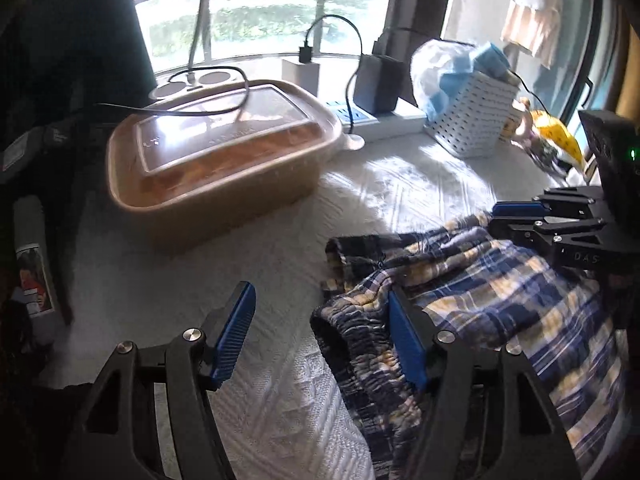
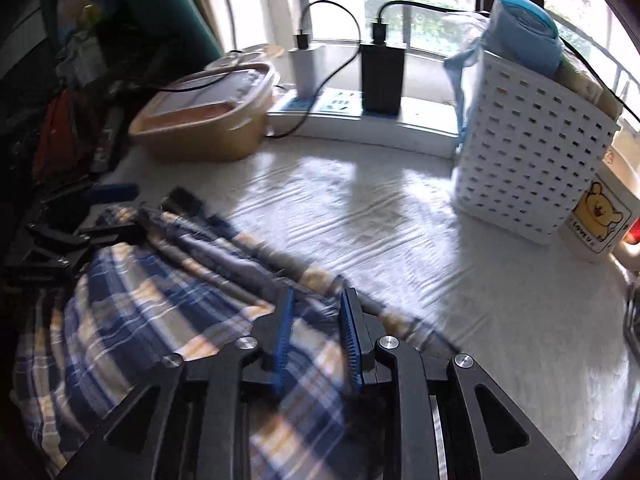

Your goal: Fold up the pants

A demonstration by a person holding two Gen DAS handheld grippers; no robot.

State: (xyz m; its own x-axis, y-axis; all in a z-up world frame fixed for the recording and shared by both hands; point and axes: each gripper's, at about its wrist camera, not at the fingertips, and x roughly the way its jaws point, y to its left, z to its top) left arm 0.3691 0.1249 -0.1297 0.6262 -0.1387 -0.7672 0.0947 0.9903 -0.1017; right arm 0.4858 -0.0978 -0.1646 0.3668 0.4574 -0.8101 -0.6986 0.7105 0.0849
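Observation:
Blue, yellow and white plaid pants (image 1: 500, 280) lie bunched on a white textured cover (image 1: 240, 264). In the left wrist view my left gripper (image 1: 320, 336) stands open, its right pad against the elastic waistband (image 1: 352, 360) and its left pad over bare cover; nothing is pinched. My right gripper (image 1: 496, 220) comes in from the right edge, narrow, on the far side of the pants. In the right wrist view the right gripper (image 2: 318, 332) is shut on a fold of the pants (image 2: 140, 280), with fabric bunched between its blue pads. The left gripper (image 2: 148, 200) shows at the left, open.
A tan lidded container (image 1: 208, 152) sits at the back left. A white perforated basket (image 2: 528, 160) with blue items and a bear mug (image 2: 596, 216) stand at the back right. A power strip (image 2: 332, 108) with chargers and cables lines the window sill. Dark clutter fills the left side.

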